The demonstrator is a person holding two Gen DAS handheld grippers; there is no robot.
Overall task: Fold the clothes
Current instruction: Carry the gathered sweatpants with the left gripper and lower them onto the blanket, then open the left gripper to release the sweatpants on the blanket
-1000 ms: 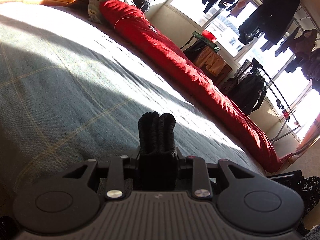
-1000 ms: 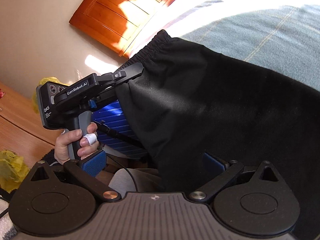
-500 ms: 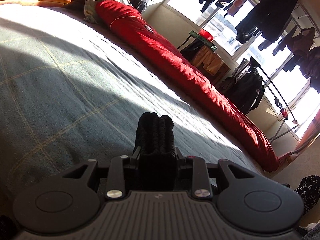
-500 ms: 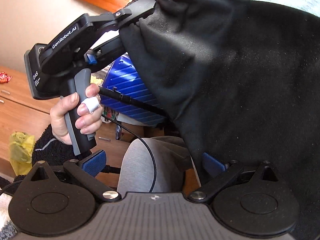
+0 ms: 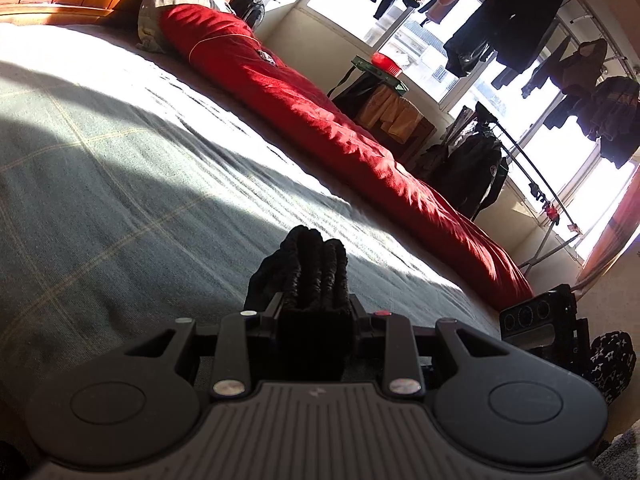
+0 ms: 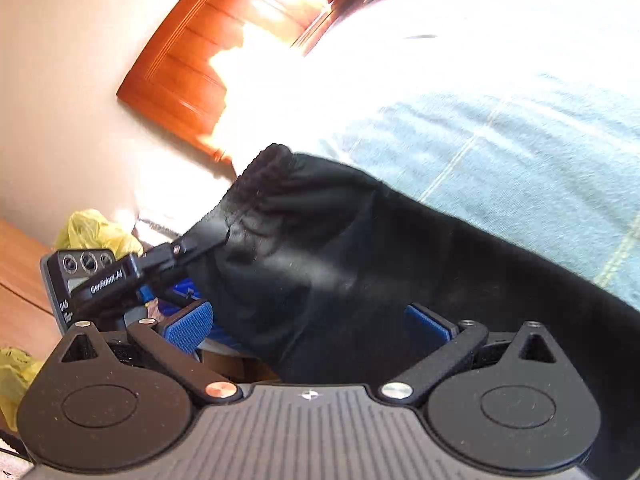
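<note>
A black garment (image 6: pixel 360 260) with a gathered elastic waistband hangs over the near edge of the bed. In the left wrist view my left gripper (image 5: pixel 316 308) is shut on a bunched piece of that waistband (image 5: pixel 316 264), which sticks up past the fingertips. The right wrist view shows the same left gripper (image 6: pixel 212 236) clamped on the waistband's corner at the left. My right gripper (image 6: pixel 308 324) stands open, its blue pads (image 6: pixel 188 326) wide apart. The black cloth lies between and in front of the pads without being pinched.
A pale blue checked cover (image 5: pixel 120 200) spreads over the bed, with a red duvet (image 5: pixel 320 112) along its far side. A wooden headboard (image 6: pixel 192 76) stands behind. Yellow bags (image 6: pixel 96 232) lie on the floor at the left. A rack of dark clothes (image 5: pixel 520 152) fills the window side.
In the right wrist view the left gripper and garment rose and came close half a second ago, then dropped back lower and farther away. The bed cover shows again. The left gripper's grip is unchanged.
</note>
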